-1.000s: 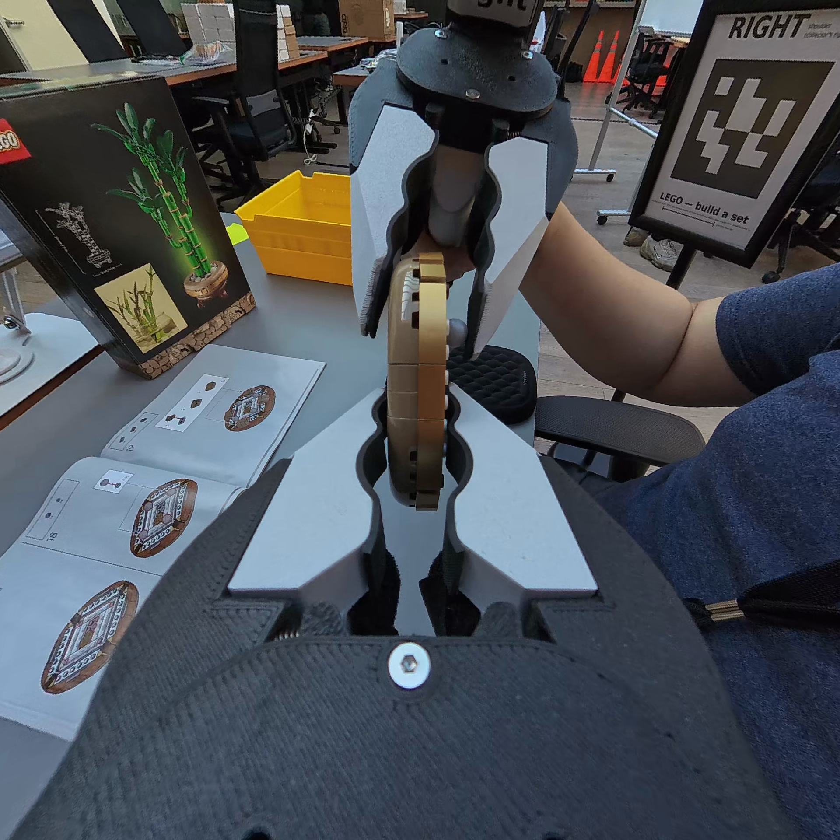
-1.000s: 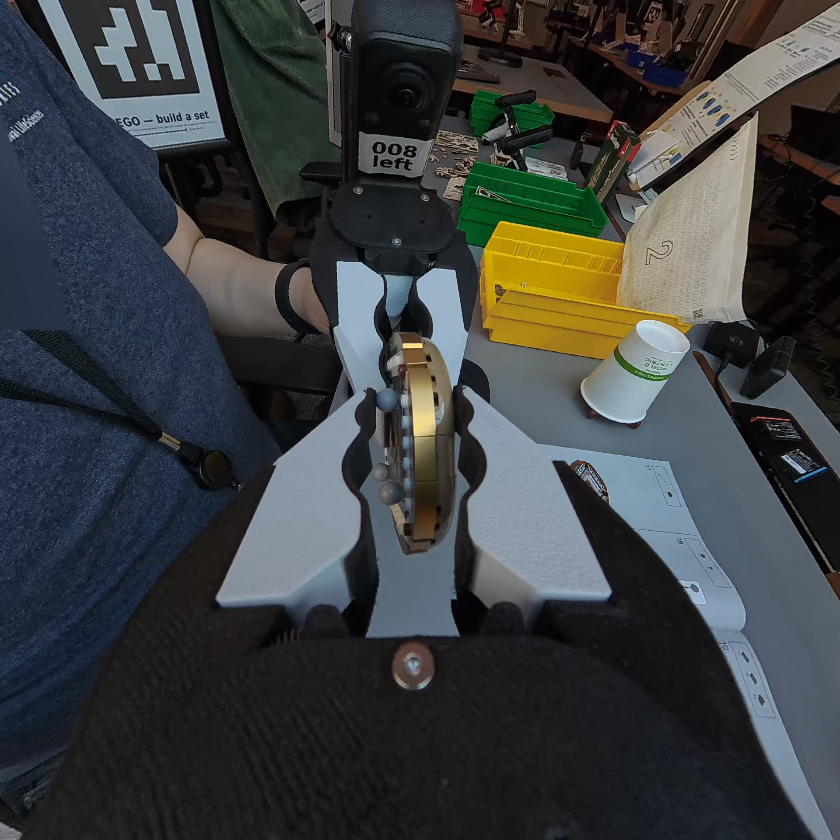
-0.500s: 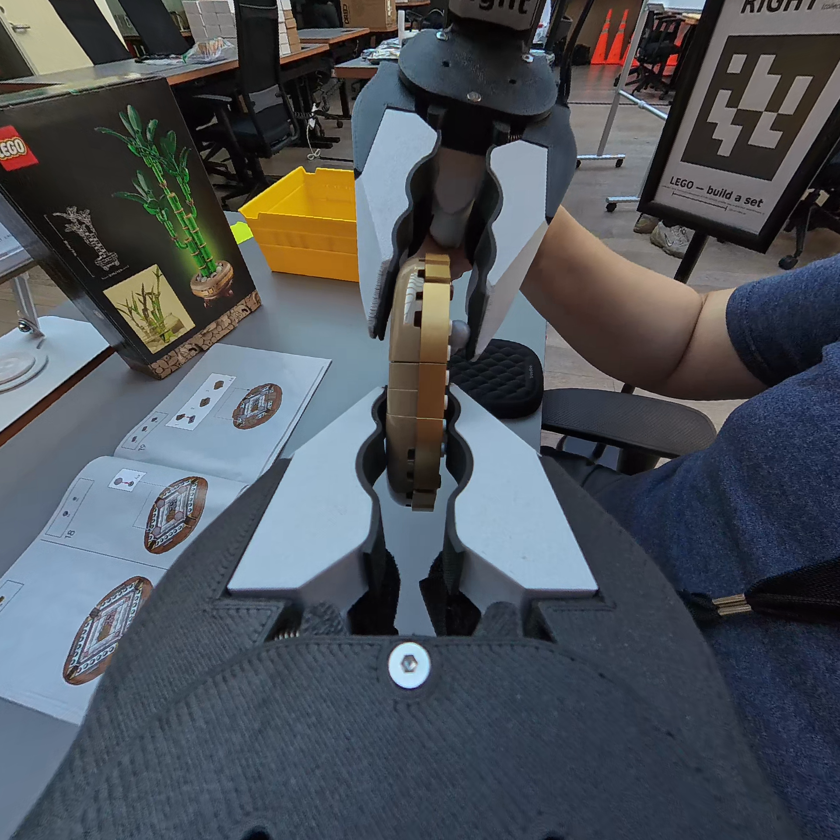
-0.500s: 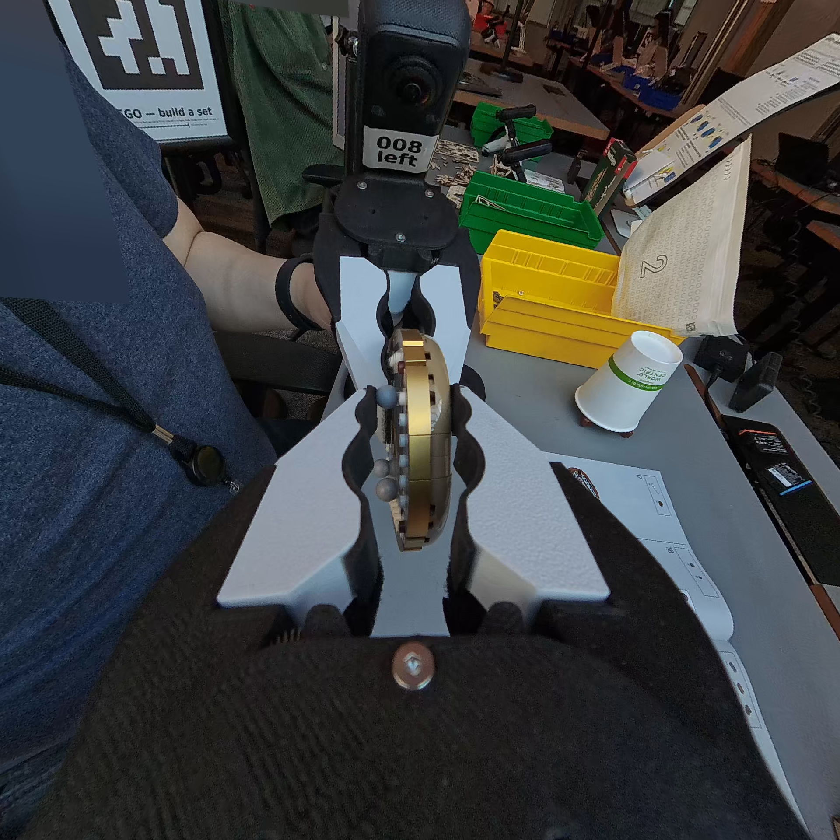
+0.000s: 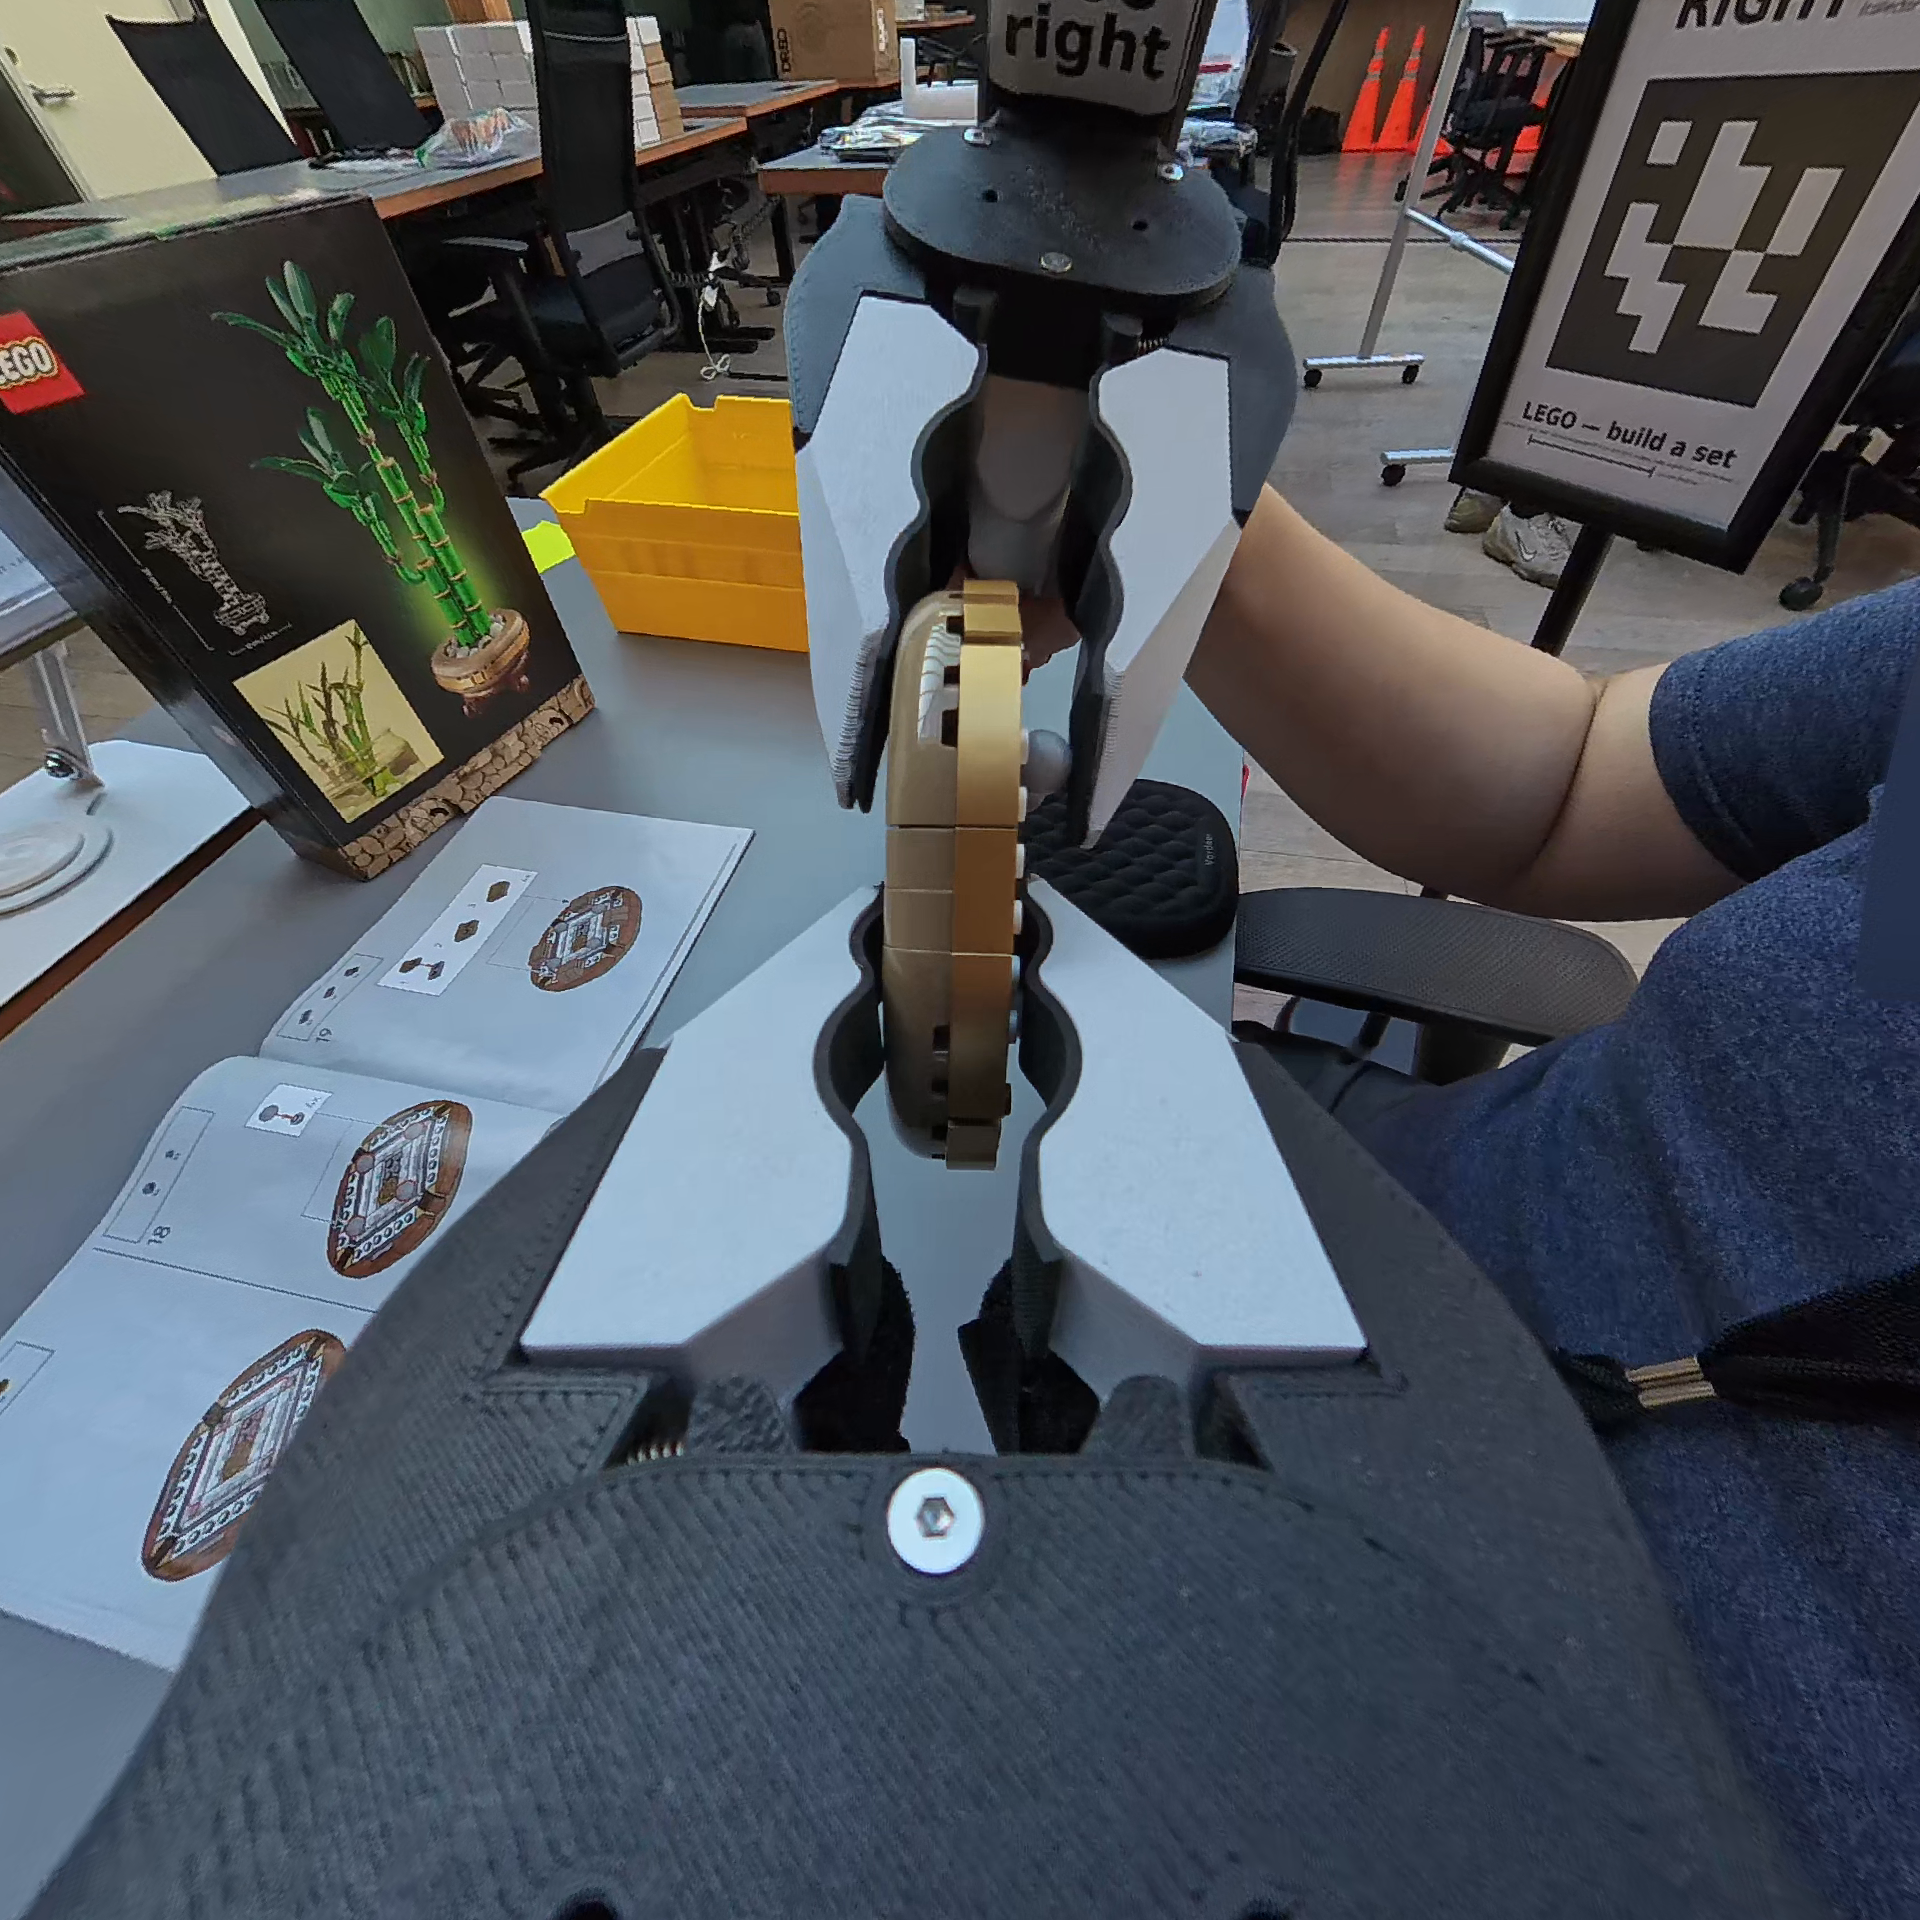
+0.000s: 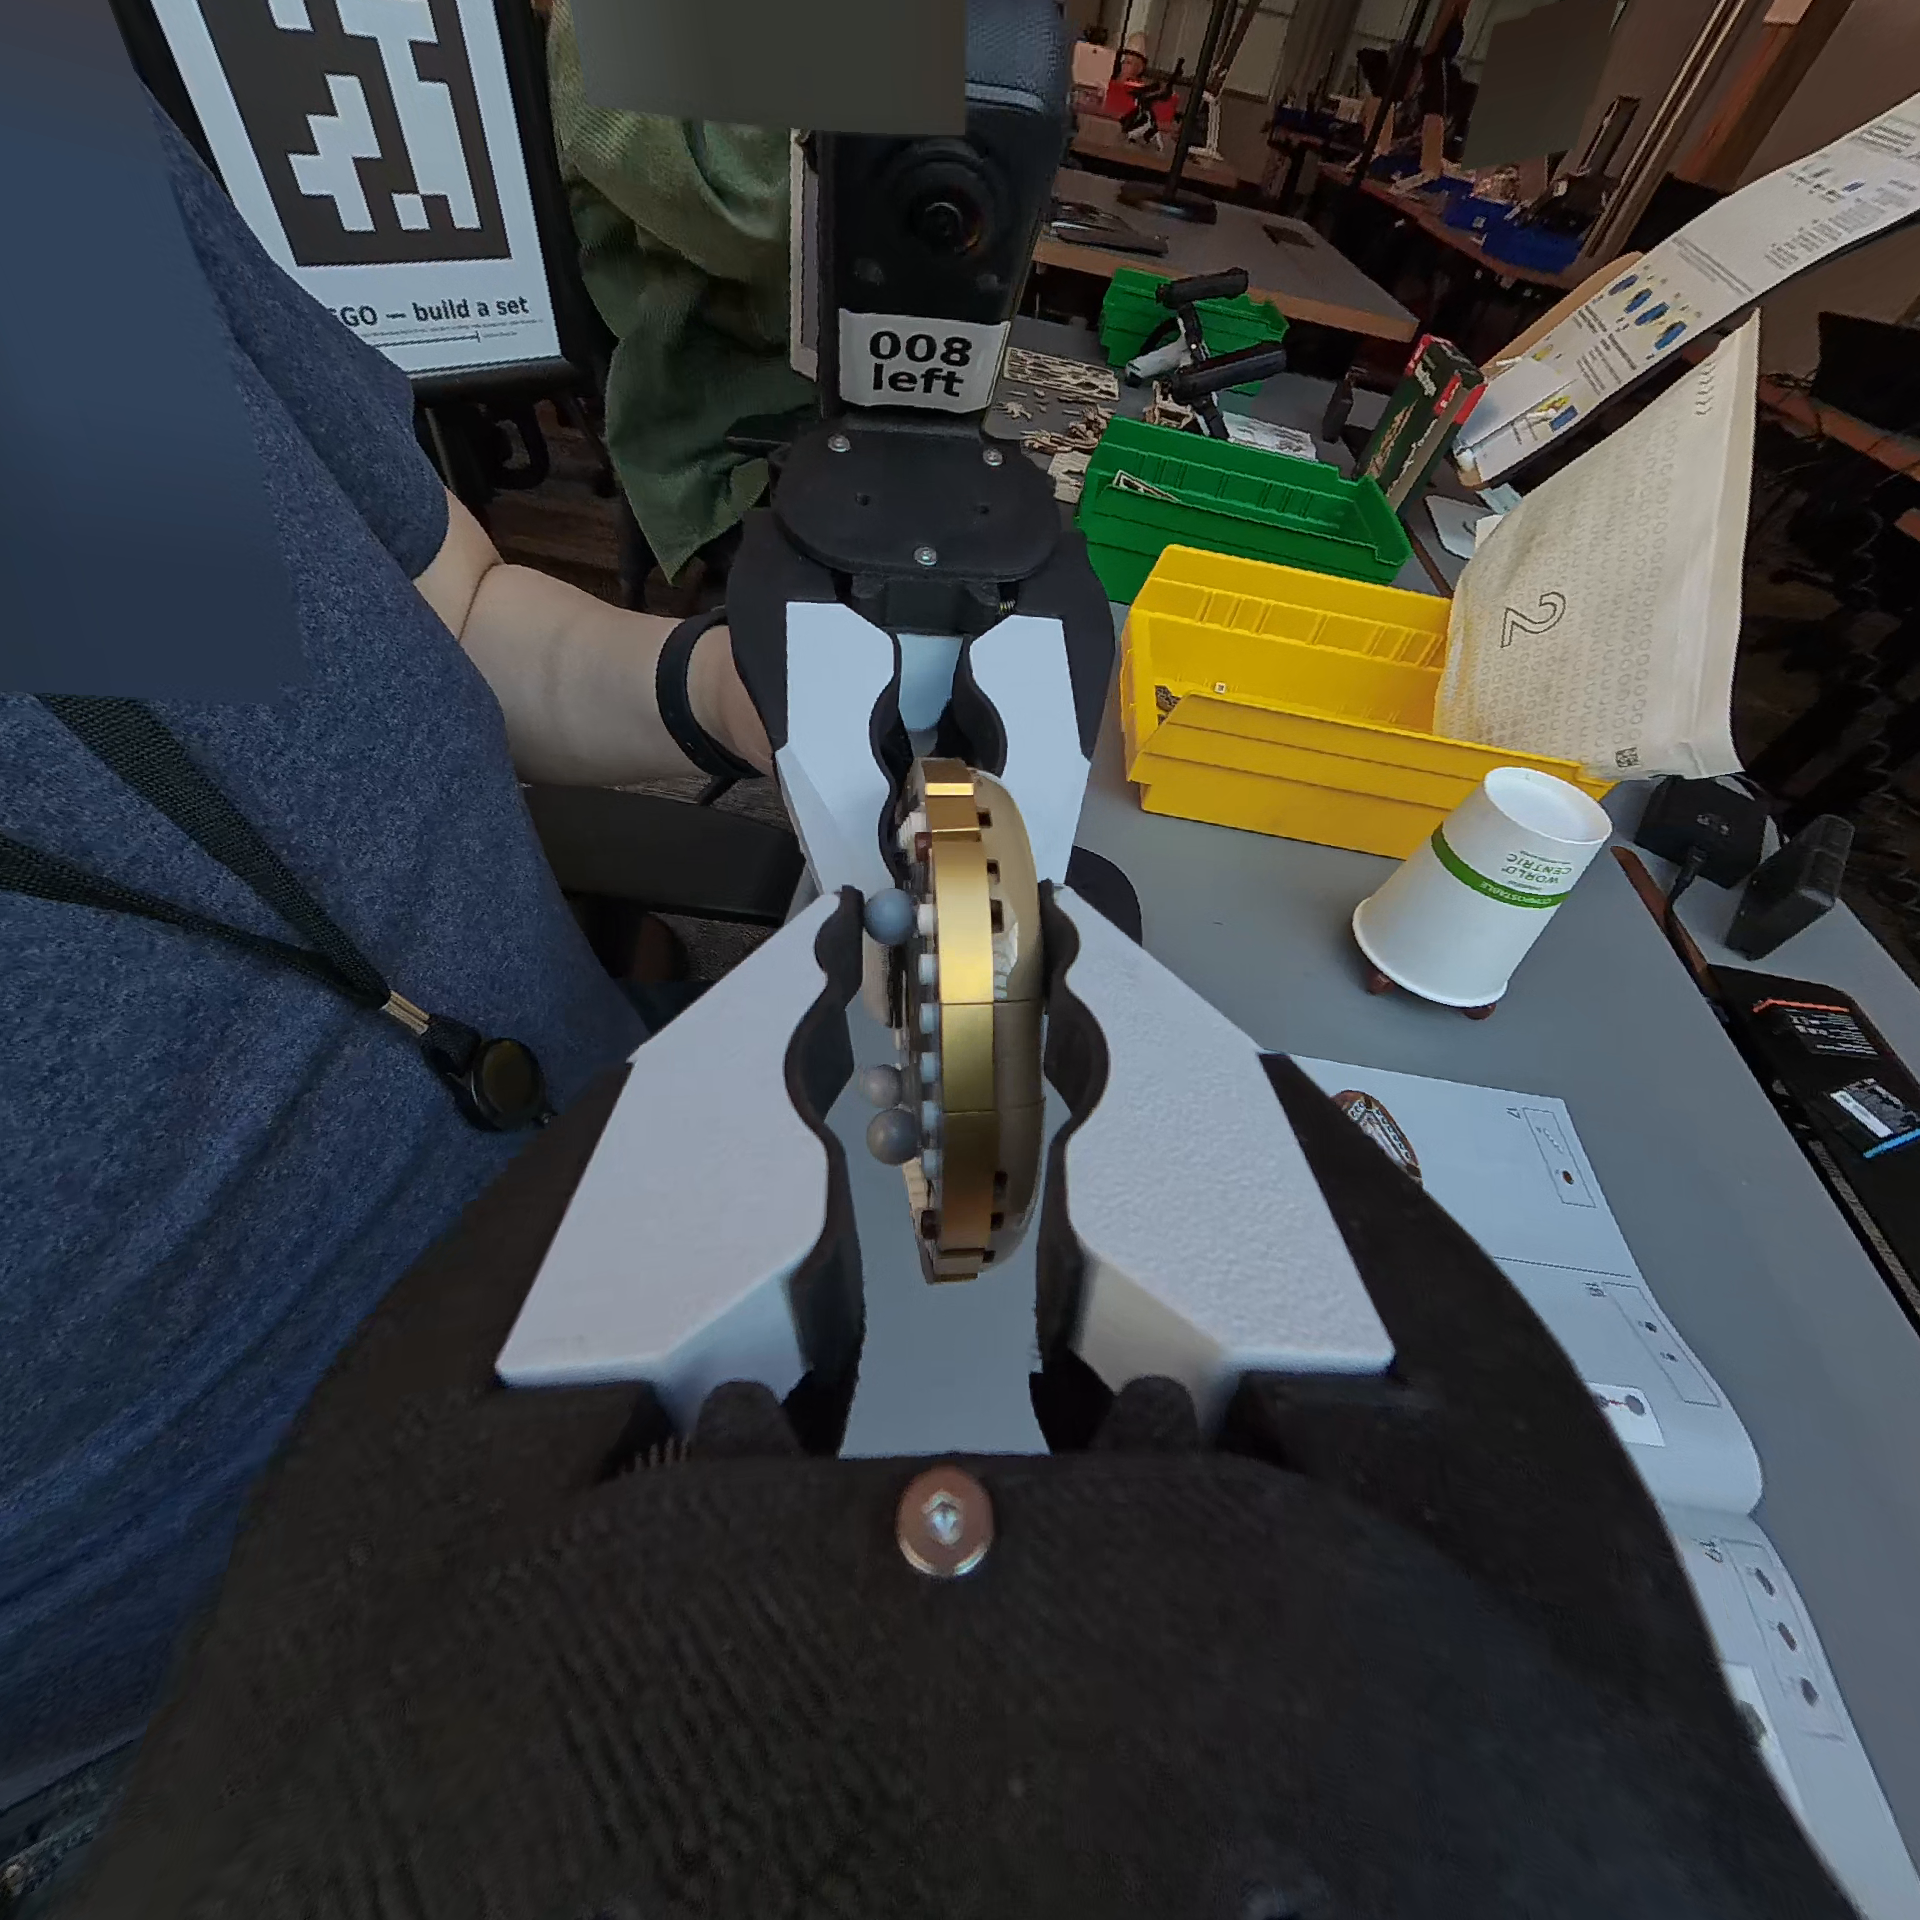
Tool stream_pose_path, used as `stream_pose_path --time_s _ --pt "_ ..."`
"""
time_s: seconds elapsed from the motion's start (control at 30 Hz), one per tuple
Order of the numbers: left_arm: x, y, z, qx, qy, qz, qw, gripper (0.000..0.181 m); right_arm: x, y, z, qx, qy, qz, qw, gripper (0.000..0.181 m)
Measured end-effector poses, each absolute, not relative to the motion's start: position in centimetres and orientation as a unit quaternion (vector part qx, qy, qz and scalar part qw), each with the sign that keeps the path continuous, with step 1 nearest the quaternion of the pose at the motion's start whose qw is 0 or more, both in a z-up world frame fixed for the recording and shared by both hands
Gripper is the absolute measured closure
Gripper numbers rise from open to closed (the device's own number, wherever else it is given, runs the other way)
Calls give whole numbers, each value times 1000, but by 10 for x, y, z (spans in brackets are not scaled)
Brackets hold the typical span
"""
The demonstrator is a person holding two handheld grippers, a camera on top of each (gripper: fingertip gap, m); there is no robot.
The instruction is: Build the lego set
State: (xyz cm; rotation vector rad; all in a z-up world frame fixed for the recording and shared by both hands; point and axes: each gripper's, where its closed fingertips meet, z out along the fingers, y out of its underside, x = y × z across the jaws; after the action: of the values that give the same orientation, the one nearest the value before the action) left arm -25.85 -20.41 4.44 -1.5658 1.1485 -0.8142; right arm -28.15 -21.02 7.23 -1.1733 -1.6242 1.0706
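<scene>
Left wrist view, from the left: black lego box (image 5: 260, 520) with a bamboo plant pictured on it, standing upright on the grey counter (image 5: 717, 738). In front of the box, an open instruction booklet (image 5: 416, 1091) lying flat, round brown base drawn on its pages. Behind, a stack of yellow bins (image 5: 696, 530). In the middle, held on edge above the counter, the round gold lego base (image 5: 951, 883), clamped from the near side by the left gripper (image 5: 951, 935), fingers (image 5: 727, 1143) drawn in against both flat faces of its lower half. From the far side, the right gripper (image 5: 971, 717) pointing back toward the camera, pinching the upper half of the same disc. Black padded armrest (image 5: 1143, 873) just beyond the fingers, then a bare forearm (image 5: 1434, 748) and blue sleeve at the right edge.

Right wrist view, from the left: blue shirt with a black lanyard (image 6: 208, 914). In the centre, the right gripper (image 6: 956, 956) closed narrowly on the lego base (image 6: 977, 1039), small grey balls (image 6: 888, 1132) sticking out of the disc's left face. Opposite, the left gripper (image 6: 940, 800) gripping the far rim. Farther right, green bins (image 6: 1226, 509), yellow bins (image 6: 1299, 717), a white paper cup (image 6: 1475, 894) upside down over some brown pieces on the counter (image 6: 1247, 935), and the booklet (image 6: 1558, 1299) at the lower right.
</scene>
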Motion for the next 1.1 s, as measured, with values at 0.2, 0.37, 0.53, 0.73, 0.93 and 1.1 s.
stream_pose_path --time_s 0.2,0.37,0.53,0.73,0.93,1.1 --pt "-259 -203 43 -649 472 -335 493 161 -282 -208 70 -475 -647 429 414 150" --pt "-259 -203 43 -649 473 -336 493 161 -282 -209 71 -473 -652 423 415 150" --pt "-261 -202 41 -652 471 -334 491 161 -283 -207 68 -484 -644 435 402 149" --pt "-260 -202 39 -654 469 -339 487 161 -283 -207 66 -483 -643 440 400 149" --pt "-259 -203 37 -654 475 -336 483 161 -281 -209 62 -488 -659 414 396 150" --pt "-264 -197 45 -658 426 -391 482 161 -283 -197 66 -511 -622 430 409 106"
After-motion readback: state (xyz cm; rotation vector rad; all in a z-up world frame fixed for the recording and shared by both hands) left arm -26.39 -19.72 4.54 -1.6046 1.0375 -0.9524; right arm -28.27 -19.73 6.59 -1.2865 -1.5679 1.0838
